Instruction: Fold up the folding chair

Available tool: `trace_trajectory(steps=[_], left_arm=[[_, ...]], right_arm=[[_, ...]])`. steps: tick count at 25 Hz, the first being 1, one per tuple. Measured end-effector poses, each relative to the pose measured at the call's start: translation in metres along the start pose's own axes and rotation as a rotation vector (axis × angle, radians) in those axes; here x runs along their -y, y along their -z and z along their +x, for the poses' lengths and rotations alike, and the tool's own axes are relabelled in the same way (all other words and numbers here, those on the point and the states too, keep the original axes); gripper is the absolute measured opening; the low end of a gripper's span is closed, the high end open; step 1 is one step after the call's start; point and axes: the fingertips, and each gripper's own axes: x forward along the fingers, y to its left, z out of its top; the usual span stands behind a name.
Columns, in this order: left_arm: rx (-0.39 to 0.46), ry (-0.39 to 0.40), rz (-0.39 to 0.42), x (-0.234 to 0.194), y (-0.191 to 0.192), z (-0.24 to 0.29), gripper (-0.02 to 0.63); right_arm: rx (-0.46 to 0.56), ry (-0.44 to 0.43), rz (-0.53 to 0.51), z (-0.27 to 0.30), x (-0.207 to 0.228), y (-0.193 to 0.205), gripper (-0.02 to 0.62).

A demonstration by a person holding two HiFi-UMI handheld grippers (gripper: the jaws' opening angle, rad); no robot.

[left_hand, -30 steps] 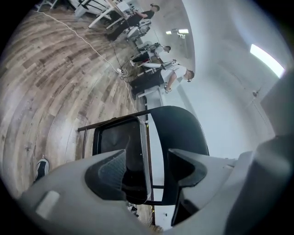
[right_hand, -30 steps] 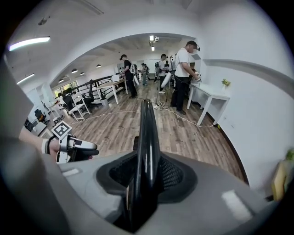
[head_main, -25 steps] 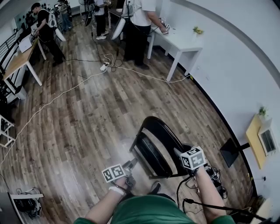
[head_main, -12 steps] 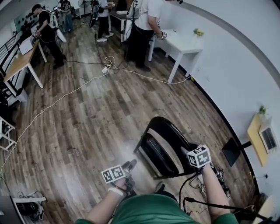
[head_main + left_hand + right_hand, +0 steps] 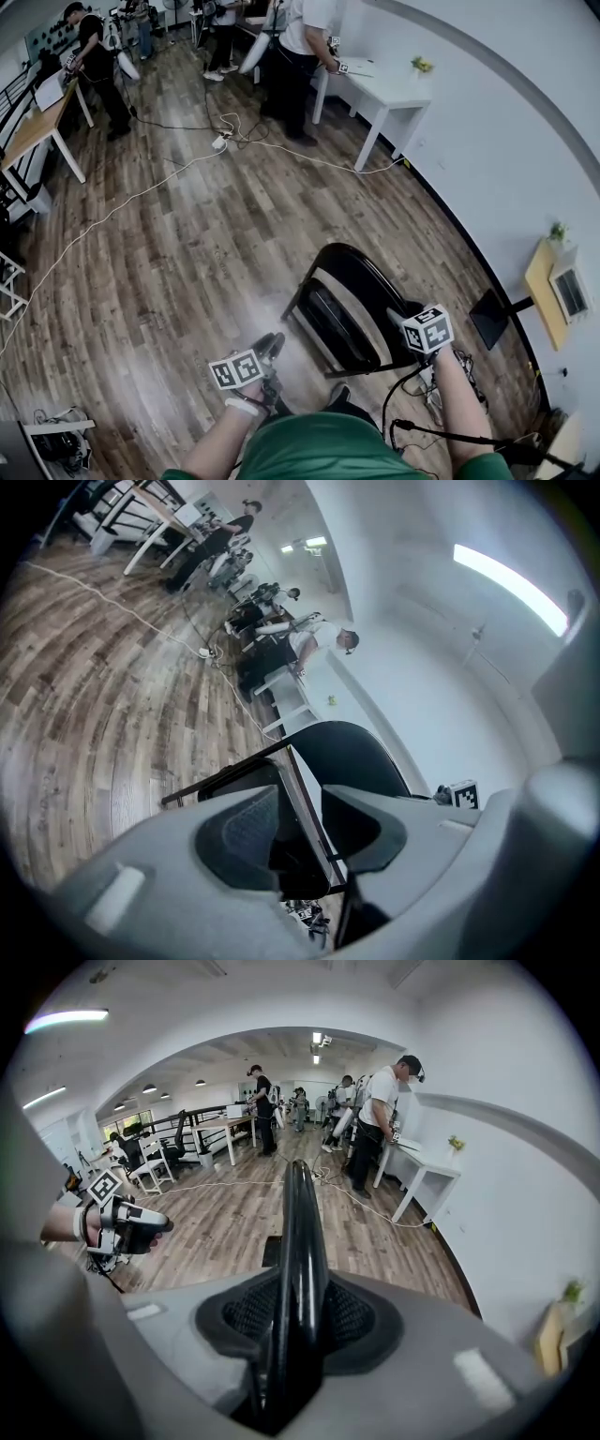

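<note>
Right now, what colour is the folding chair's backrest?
Glossy black curved backrest, clearest in the head view.

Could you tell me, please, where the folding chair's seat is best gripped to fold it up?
Probably best to grip the seat by its thin rim on the left in the head view, coming in from that side. That edge points away from the backrest and looks slim enough for the jaws. The right gripper is clamped on the backrest's rim, so the far side is taken.

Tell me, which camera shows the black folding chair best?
The head view: the whole chair, back, seat and legs, from above. The left gripper view catches part of the seat and back. The right gripper view shows only the back's rim, clamped in the right tongs.
</note>
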Motion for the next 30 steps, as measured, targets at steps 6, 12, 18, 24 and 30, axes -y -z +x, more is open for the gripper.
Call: trace_trajectory(steps=[6,12,18,24,30], left_arm=[[0.035,-0.025,0.221,0.017,-0.018,-0.004,0.035],[0.031,-0.016,0.294,0.029,-0.021,-0.002,0.035],[0.006,-0.04,0.3,0.015,-0.012,0.002,0.037],[-0.008,-0.047,0.287,0.013,-0.006,0.009,0.037],[-0.01,-0.049,0.275,0.01,-0.006,0.014,0.037]], right_arm=[[0.001,0.005,0.0,0.0,-0.002,0.003,0.138],[0.002,0.01,-0.001,0.0,-0.005,0.0,0.138],[0.0,0.015,-0.006,0.004,-0.005,-0.002,0.138],[-0.003,0.011,-0.002,0.005,-0.001,0.0,0.138],[-0.003,0.009,-0.001,0.006,0.0,0.0,0.138]])
